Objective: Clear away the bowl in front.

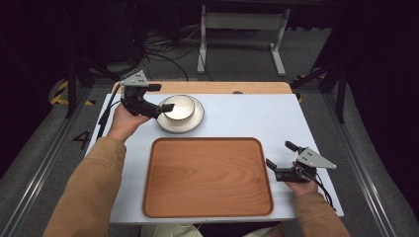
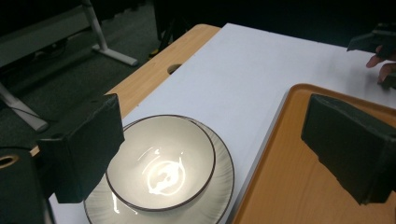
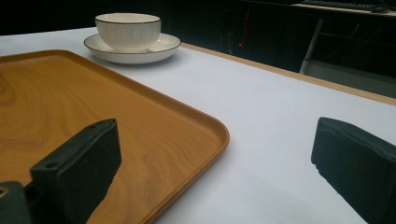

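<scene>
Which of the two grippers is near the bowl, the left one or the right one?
The left gripper. It hovers open at the bowl on its plate; the right gripper rests beside the tray.

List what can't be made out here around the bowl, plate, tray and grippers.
- Bowl inside: hidden by its own wall in the right gripper view; glare covers its bottom in the left gripper view.
- Plate: cut off by the bottom edge in the left gripper view.
- Tray: cut off at the left edge in the right gripper view.
- Left gripper: high view too small to tell whether it touches the bowl.
</scene>
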`<action>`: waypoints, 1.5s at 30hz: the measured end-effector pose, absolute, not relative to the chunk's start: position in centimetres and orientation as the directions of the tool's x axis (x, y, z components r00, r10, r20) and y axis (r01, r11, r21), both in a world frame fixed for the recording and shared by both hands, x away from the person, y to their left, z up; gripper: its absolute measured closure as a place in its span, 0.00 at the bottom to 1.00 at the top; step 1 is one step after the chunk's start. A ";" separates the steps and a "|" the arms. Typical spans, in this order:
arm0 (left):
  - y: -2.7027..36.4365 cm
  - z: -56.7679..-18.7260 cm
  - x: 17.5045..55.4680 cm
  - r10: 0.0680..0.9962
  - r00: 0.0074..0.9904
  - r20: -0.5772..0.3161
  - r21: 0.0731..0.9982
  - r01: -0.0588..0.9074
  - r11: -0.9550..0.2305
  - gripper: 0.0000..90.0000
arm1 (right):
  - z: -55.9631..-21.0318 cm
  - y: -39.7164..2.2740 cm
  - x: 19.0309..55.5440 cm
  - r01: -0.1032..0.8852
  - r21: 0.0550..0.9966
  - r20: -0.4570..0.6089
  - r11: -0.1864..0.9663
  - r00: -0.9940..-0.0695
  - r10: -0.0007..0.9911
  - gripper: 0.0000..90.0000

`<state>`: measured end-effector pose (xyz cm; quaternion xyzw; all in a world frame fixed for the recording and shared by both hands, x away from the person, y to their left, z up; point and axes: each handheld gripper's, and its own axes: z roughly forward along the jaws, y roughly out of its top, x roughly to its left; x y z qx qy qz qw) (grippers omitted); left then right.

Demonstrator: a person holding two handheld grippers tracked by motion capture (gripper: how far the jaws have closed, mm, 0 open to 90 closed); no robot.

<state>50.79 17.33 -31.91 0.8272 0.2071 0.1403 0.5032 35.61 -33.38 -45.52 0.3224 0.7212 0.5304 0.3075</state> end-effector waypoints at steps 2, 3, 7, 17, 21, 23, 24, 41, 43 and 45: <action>16.8 -31.6 51.1 0.481 0.876 0.033 0.878 0.204 -0.432 0.06 | -45.5 -33.4 35.6 0.140 0.963 -0.100 0.229 -0.604 0.790 0.02; 16.5 -31.6 51.3 0.479 0.877 0.035 0.872 0.206 -0.443 0.05 | -45.5 -33.4 35.6 0.140 0.963 -0.100 0.229 -0.604 0.790 0.03; 15.5 -31.4 51.7 0.486 0.872 0.059 0.855 0.206 -0.475 0.03 | -45.5 -33.4 35.6 0.140 0.964 -0.098 0.227 -0.607 0.789 0.03; 14.2 -33.5 53.3 0.499 0.866 0.036 0.781 0.288 -0.554 0.03 | -45.5 -33.4 35.7 0.140 0.964 -0.096 0.226 -0.609 0.787 0.03; 13.7 -34.4 53.6 0.493 0.870 0.031 0.753 0.304 -0.583 0.03 | -45.5 -33.5 35.7 0.142 0.964 -0.093 0.223 -0.607 0.789 0.03; 13.5 -34.9 53.6 0.488 0.872 0.032 0.743 0.306 -0.595 0.03 | -45.5 -33.4 35.7 0.142 0.964 -0.094 0.224 -0.607 0.789 0.03; 13.3 -35.1 53.7 0.488 0.872 0.031 0.742 0.307 -0.596 0.04 | -45.5 -33.5 35.7 0.142 0.964 -0.093 0.223 -0.607 0.789 0.03; 12.0 -37.8 54.2 0.482 0.876 0.027 0.697 0.329 -0.637 0.09 | -45.5 -33.4 35.7 0.139 0.964 -0.097 0.227 -0.609 0.787 0.03; 11.9 -38.4 54.4 0.491 0.871 0.025 0.688 0.341 -0.641 0.10 | -45.5 -33.4 35.7 0.139 0.964 -0.098 0.227 -0.608 0.788 0.03; 11.9 -38.6 54.4 0.492 0.870 0.024 0.683 0.345 -0.644 0.11 | -45.5 -33.4 35.7 0.139 0.964 -0.099 0.228 -0.609 0.787 0.03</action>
